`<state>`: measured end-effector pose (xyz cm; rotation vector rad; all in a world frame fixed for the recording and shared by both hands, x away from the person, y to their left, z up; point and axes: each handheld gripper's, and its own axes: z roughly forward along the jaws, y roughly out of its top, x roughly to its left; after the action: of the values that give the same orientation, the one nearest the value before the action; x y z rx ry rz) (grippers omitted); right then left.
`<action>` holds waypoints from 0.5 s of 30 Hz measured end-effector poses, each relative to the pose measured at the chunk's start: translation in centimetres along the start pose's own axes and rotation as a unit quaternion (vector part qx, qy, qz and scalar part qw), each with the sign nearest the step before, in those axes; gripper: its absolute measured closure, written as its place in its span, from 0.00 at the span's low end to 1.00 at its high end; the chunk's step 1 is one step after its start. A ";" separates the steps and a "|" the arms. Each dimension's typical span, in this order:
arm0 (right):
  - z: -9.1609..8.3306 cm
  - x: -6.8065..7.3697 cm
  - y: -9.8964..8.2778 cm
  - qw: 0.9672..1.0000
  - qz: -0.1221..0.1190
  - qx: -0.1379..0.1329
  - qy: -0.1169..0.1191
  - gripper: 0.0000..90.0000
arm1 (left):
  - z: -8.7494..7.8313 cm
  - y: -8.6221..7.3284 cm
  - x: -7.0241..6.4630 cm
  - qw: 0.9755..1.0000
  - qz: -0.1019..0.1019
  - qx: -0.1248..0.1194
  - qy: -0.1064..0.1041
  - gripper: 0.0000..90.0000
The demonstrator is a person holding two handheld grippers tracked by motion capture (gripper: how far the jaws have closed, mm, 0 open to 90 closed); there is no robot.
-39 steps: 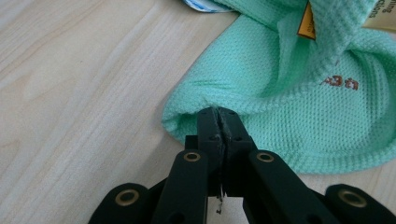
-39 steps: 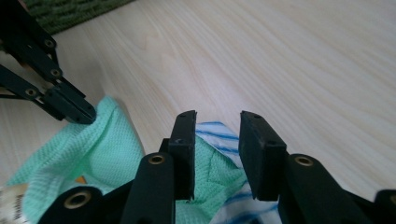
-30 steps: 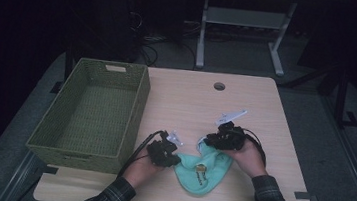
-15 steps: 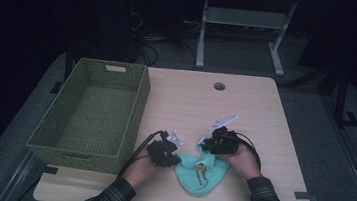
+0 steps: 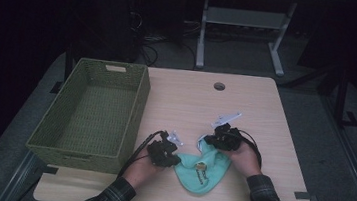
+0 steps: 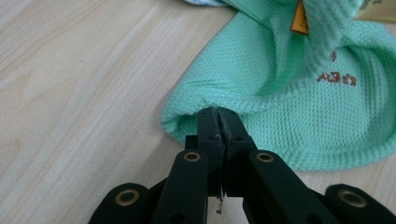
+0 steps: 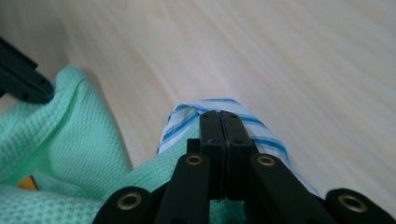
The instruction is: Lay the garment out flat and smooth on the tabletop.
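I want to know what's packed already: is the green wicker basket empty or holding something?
Empty. The high view looks straight into the basket and shows bare woven floor; the mint cloth lies outside it on the table.

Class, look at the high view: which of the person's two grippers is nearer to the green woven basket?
Left. The left gripper sits just beside the basket, near its front right corner, pinching the mint cloth. The right gripper is farther off, across the cloth toward the table's middle.

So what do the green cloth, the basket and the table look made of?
Green cloth: soft knit, seemingly cotton, waffle-like texture, matte. Basket: woven fibre or wicker, olive, visible weave. Table: pale wood-look top, probably laminate, smooth with printed grain.
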<state>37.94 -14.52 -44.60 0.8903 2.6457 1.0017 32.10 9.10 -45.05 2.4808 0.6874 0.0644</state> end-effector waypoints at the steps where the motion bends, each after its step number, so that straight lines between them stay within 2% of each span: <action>1: -0.1 -0.2 0.2 1.000 0.000 -0.003 -0.005 0.99 | 0.0 0.0 0.0 1.000 0.001 0.001 0.001 0.98; 12: -0.7 -2.8 1.4 0.998 0.031 -0.031 -0.036 0.99 | 0.0 0.0 0.0 1.000 0.000 0.000 0.000 0.98; 15: -0.7 -3.5 1.6 0.998 0.039 -0.031 -0.047 0.99 | 0.0 0.0 -0.1 1.000 0.001 -0.002 0.001 0.98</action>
<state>41.28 -15.98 -43.15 1.0084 2.5058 1.0255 32.06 9.05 -45.06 2.4781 0.6850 0.0680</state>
